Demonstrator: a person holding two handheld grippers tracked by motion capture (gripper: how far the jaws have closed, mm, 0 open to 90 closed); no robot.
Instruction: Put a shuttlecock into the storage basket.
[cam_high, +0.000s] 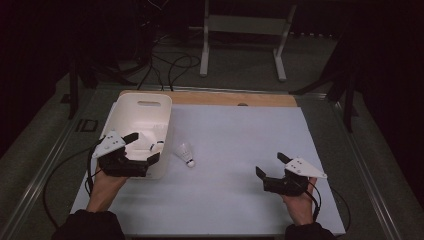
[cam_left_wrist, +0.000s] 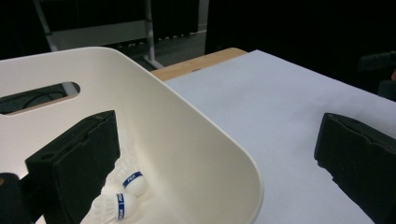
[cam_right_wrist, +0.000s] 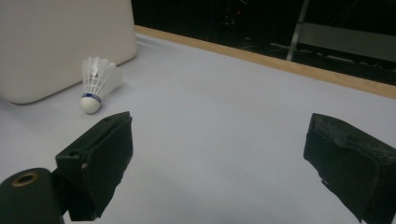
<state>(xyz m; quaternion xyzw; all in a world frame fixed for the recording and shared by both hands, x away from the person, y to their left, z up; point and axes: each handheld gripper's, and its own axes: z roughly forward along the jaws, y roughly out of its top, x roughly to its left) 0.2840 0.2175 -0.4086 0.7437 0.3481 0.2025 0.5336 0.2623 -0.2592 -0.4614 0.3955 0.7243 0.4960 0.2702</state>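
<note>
A white plastic bin (cam_high: 142, 107) stands at the table's left; its rim (cam_left_wrist: 196, 126) curves through the left gripper view. Two shuttlecocks with blue bands (cam_left_wrist: 126, 191) lie inside it. My left gripper (cam_high: 144, 146) is open and straddles the bin's near right wall, one jaw inside, one outside. Another white shuttlecock (cam_high: 186, 154) lies on the sheet just right of the bin, seen as a shuttlecock (cam_right_wrist: 95, 81) beside the bin wall (cam_right_wrist: 60, 42). My right gripper (cam_high: 270, 165) is open and empty, low over the sheet at the right, well apart from that shuttlecock.
A white sheet (cam_high: 240, 145) covers the table, with a wooden strip (cam_high: 230, 98) along the far edge. Beyond it are a white frame's legs (cam_high: 280, 55) and cables on the floor (cam_high: 170, 65). Dark surroundings on both sides.
</note>
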